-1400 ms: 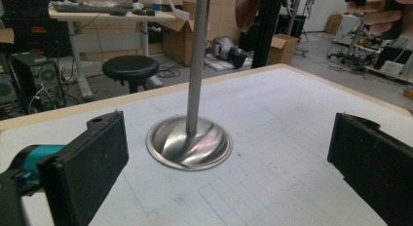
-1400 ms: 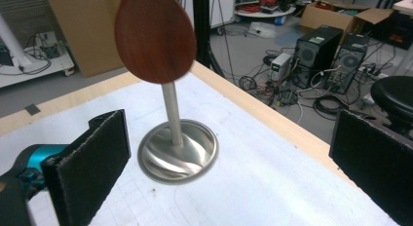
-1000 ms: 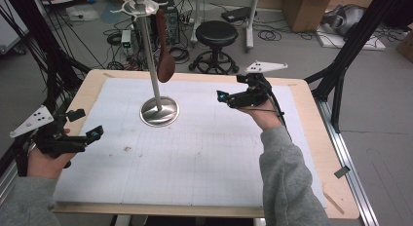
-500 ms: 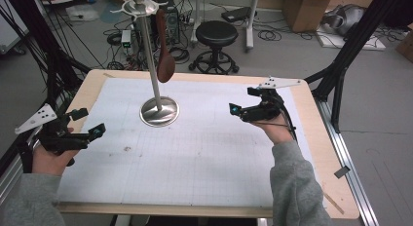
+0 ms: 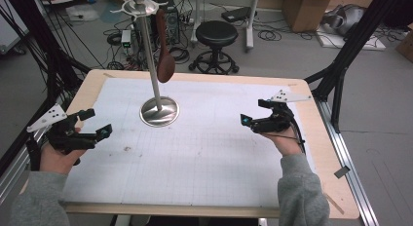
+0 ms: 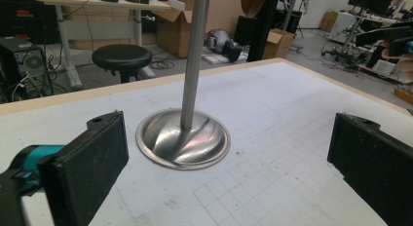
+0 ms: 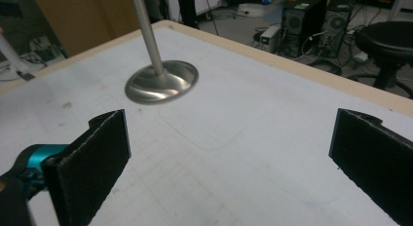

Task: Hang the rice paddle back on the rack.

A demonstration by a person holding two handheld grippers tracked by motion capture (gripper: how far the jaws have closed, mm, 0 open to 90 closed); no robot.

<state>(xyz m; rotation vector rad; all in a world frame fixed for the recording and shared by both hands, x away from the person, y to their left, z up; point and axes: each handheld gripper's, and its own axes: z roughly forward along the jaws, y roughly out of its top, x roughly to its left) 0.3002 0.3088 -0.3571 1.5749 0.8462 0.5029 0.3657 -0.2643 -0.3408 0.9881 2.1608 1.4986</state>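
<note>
Right now both of your grippers are empty and held above the table (image 5: 311,97), well apart from each other. Your left gripper (image 5: 95,122) sits near the table's left edge with its jaws spread wide, nothing between the pads. Ahead of it and slightly to its right stands the metal stand (image 5: 159,111); in the left gripper view its round base (image 6: 182,138) lies just beyond the gap between the jaws, with the pole rising straight up out of the picture. Your right gripper (image 5: 253,114) hovers near the right side of the table, jaws likewise spread wide and holding nothing. From it, the stand is farther off, ahead and to the left; the right gripper view shows the base (image 7: 162,82) well beyond the left jaw. A brown wooden spoon (image 5: 164,47) hangs from the hooks at the top of the stand, bowl downward, just beside the pole and clear of the tabletop. Neither gripper touches the stand or the spoon.
</note>
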